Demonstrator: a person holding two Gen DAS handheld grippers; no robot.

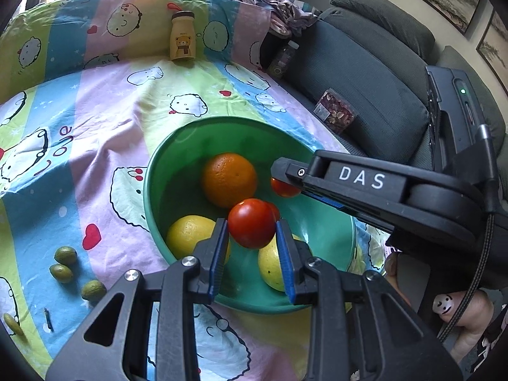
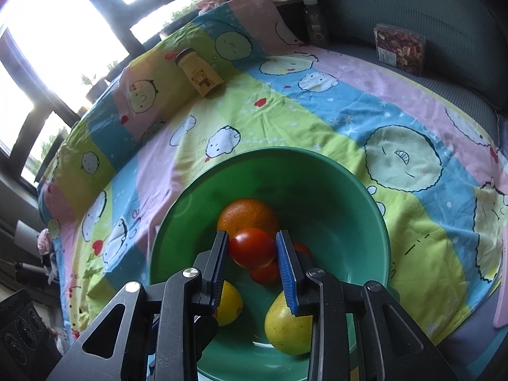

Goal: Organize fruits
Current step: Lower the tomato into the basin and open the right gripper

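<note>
A green bowl point(image 1: 152, 171) point(image 2: 365, 190) sits on a cartoon-print cloth. Inside it lie an orange point(image 1: 229, 179) point(image 2: 246, 214) and two yellow lemons point(image 1: 187, 233) point(image 2: 287, 327). In the left wrist view my left gripper point(image 1: 251, 223) is shut on a red tomato point(image 1: 250, 228) above the bowl. My right gripper point(image 1: 285, 181) reaches in from the right, shut on a smaller tomato point(image 1: 284, 188). In the right wrist view my right gripper point(image 2: 252, 236) pinches that tomato point(image 2: 252, 249) over the bowl, with more red tomatoes point(image 2: 266, 273) below it.
Several small green fruits point(image 1: 65, 255) lie on the cloth left of the bowl. A yellow bear bottle point(image 1: 182, 36) point(image 2: 200, 76) is at the back. A dark bottle point(image 1: 282, 60) and a clear snack box point(image 1: 336, 112) point(image 2: 400, 47) rest on the grey sofa at right.
</note>
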